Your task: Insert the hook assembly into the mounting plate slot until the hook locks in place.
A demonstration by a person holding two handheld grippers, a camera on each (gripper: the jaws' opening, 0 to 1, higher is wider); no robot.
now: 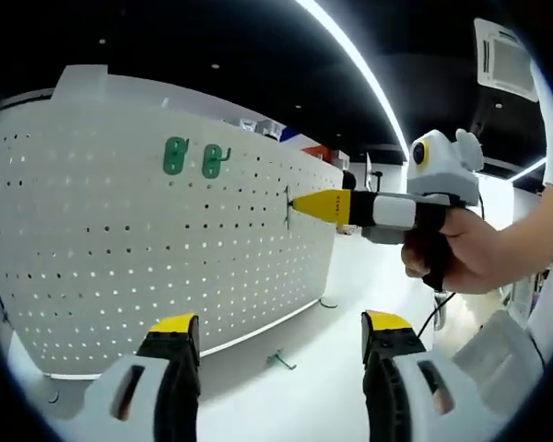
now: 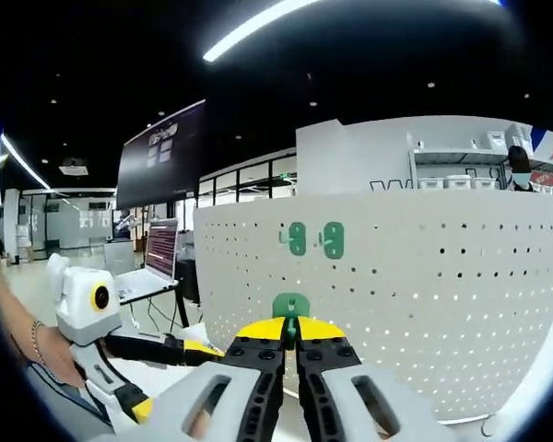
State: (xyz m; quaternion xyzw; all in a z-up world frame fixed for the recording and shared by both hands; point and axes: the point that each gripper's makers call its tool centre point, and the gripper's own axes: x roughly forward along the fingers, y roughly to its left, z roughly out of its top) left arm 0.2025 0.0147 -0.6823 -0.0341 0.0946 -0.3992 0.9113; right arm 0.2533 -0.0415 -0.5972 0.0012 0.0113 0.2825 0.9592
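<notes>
Your right gripper [image 2: 291, 343] has its yellow-tipped jaws clenched on a green plastic hook assembly [image 2: 291, 306], whose rounded plate stands just above the fingertips, facing the white curved perforated mounting board [image 2: 442, 295]. In the left gripper view the same gripper [image 1: 300, 204] comes in from the right, held in your hand [image 1: 461, 253], its yellow tip right at the board's [image 1: 120, 249] face with the hook [image 1: 288, 206] showing as a thin dark sliver against the holes; whether it is seated in a slot you cannot tell from here. Two more green hooks [image 1: 192, 157] already hang side by side higher up the board. Your left gripper [image 1: 281, 336] has its jaws released and wide apart, gripping nothing, low in front of the board. A small green part [image 1: 280, 360] lies on the white table [image 1: 313, 396] between those jaws
</notes>
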